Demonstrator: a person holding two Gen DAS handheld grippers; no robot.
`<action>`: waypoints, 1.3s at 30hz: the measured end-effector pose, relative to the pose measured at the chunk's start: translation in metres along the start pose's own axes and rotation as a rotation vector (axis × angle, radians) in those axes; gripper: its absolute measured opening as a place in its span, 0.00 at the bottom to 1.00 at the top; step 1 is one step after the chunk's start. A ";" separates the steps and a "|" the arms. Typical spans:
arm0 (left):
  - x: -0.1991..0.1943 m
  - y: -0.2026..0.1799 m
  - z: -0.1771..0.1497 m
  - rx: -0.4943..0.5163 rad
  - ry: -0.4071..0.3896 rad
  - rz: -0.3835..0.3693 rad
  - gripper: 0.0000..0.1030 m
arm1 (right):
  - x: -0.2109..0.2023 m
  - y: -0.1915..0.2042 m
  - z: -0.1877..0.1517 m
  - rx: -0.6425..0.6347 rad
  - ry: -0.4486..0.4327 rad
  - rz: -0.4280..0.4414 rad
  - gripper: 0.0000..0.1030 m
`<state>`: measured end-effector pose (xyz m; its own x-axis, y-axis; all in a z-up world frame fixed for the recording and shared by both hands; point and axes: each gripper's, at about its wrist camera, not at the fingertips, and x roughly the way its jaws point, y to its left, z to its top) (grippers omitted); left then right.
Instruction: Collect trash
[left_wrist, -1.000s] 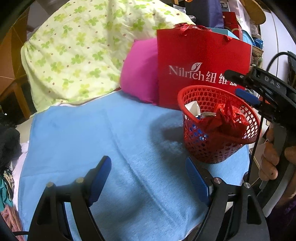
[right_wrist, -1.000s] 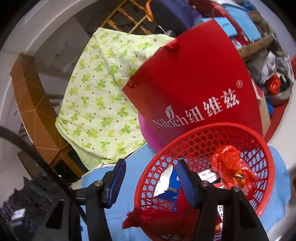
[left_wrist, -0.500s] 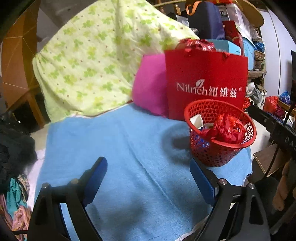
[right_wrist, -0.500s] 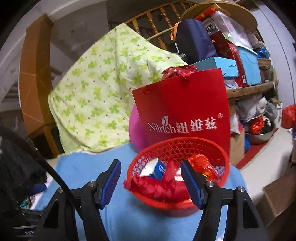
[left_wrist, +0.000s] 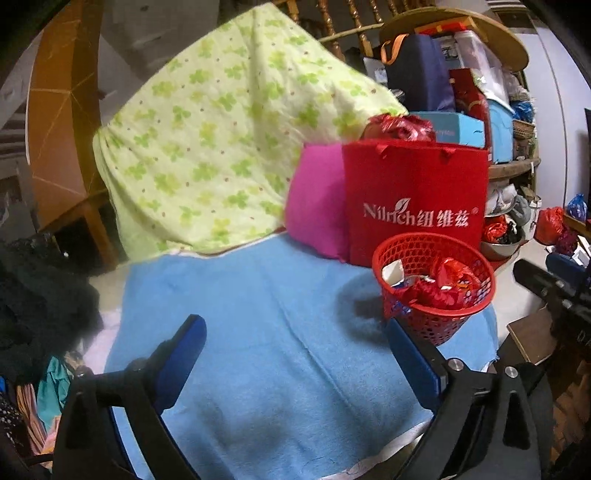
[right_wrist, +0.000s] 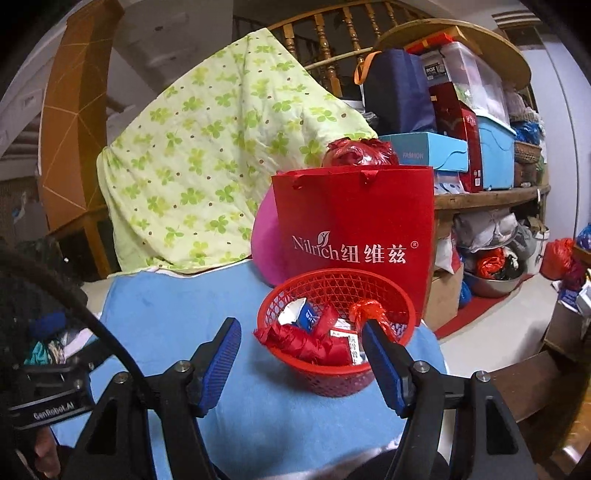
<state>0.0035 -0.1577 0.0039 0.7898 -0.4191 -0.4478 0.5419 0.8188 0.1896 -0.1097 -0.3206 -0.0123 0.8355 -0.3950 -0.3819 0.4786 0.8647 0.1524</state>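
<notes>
Both grippers have pulled back from the red basket (right_wrist: 334, 332), which now looks smaller in both views than one second ago. The right gripper (right_wrist: 301, 360) has its jaws spread wide and holds nothing; the left gripper (left_wrist: 295, 356) is the same. The basket stands on the blue towel (left_wrist: 258, 314), just in front of the red paper bag (right_wrist: 354, 229), and contains red plastic wrappers (right_wrist: 314, 341) and a small carton (right_wrist: 301, 314).

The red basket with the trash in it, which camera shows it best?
The right wrist view: the red basket sits near centre, its wrappers readable. The left wrist view shows it off to the right, smaller, partly behind a finger.
</notes>
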 end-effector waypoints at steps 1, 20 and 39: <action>-0.004 -0.001 0.001 0.002 -0.009 -0.006 0.98 | -0.005 0.001 -0.001 -0.003 0.001 -0.002 0.72; -0.038 -0.015 0.008 0.004 -0.031 -0.044 0.99 | -0.044 -0.018 0.002 -0.002 0.011 -0.091 0.72; -0.041 -0.013 0.011 0.009 -0.036 -0.046 0.99 | -0.047 -0.020 0.008 0.018 -0.006 -0.087 0.72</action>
<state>-0.0327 -0.1550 0.0291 0.7735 -0.4703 -0.4248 0.5806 0.7946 0.1775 -0.1567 -0.3222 0.0098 0.7923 -0.4699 -0.3892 0.5538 0.8216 0.1354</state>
